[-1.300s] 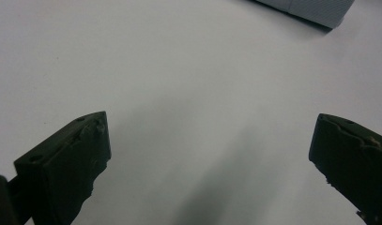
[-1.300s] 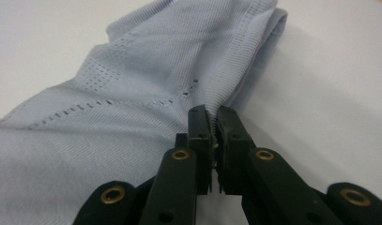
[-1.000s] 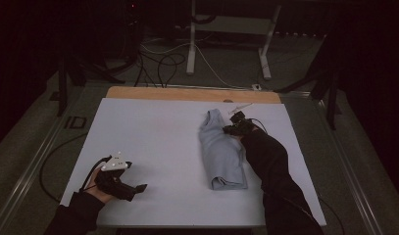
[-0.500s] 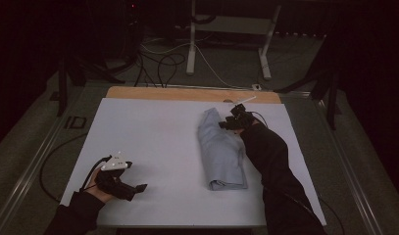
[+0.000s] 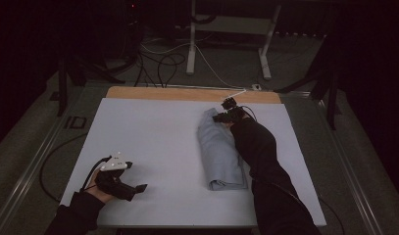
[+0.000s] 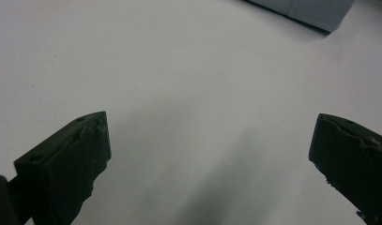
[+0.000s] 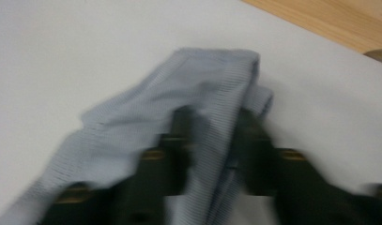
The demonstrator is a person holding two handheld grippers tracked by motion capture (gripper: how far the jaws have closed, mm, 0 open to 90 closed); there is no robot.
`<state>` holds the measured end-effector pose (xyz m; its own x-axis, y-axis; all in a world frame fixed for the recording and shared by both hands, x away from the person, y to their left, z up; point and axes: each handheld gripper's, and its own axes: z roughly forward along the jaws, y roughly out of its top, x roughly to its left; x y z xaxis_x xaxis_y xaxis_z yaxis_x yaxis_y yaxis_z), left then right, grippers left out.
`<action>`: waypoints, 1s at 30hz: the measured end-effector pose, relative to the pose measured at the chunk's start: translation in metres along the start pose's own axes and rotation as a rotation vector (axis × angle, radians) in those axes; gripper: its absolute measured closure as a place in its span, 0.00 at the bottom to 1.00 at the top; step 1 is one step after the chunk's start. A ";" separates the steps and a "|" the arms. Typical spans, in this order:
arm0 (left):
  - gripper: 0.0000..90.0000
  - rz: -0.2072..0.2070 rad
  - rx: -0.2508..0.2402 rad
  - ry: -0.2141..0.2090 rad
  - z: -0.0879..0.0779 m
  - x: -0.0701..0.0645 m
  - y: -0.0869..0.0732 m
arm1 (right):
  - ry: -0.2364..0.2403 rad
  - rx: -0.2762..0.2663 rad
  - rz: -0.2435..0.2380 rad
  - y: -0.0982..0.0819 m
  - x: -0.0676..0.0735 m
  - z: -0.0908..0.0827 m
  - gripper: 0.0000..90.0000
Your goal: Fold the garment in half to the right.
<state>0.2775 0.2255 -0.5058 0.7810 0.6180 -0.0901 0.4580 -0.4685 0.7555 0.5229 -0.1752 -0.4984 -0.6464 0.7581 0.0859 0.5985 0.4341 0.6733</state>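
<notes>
1. A folded grey cloth (image 5: 221, 152) is laid lengthwise on the right half of the white table (image 5: 153, 132), its far end near the wooden strip (image 5: 187, 94) at the table's far edge.
2. The right gripper (image 5: 220, 117) is placed at the cloth's far end; in the right gripper view (image 7: 212, 126) a fold of fabric is pinched between the jaws, which are nearly closed. That view is blurred.
3. The left gripper (image 5: 138, 187) is held low at the near-left corner of the table, well apart from the cloth.
4. In the left gripper view (image 6: 212, 140) the jaws are spread wide over bare table, with nothing between them; a corner of the cloth (image 6: 306, 10) is seen at the top edge.
</notes>
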 end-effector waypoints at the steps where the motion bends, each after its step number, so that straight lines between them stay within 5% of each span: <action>1: 0.00 0.000 0.000 0.001 0.000 0.000 0.000 | -0.035 -0.018 -0.010 0.001 0.000 -0.003 0.97; 6: 0.00 0.000 -0.004 0.002 0.000 -0.001 0.001 | -0.078 -0.073 -0.003 0.004 -0.001 -0.013 0.97; 11: 0.00 0.003 -0.001 0.000 0.000 -0.001 0.001 | -0.137 -0.032 -0.016 0.003 0.001 -0.009 0.98; 19: 0.00 0.003 -0.001 -0.003 0.001 -0.001 0.000 | -0.117 0.044 0.001 -0.009 -0.001 0.015 0.94; 25: 0.00 0.010 0.000 -0.003 0.001 -0.001 0.000 | -0.118 0.050 0.013 -0.005 -0.003 0.010 0.67; 30: 0.00 0.013 -0.020 -0.004 -0.001 -0.001 0.000 | -0.087 0.003 0.007 0.001 -0.001 -0.003 0.44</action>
<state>0.2760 0.2254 -0.5044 0.7886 0.6094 -0.0824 0.4391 -0.4642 0.7692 0.5222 -0.1772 -0.4956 -0.5991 0.8003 0.0264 0.6041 0.4301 0.6709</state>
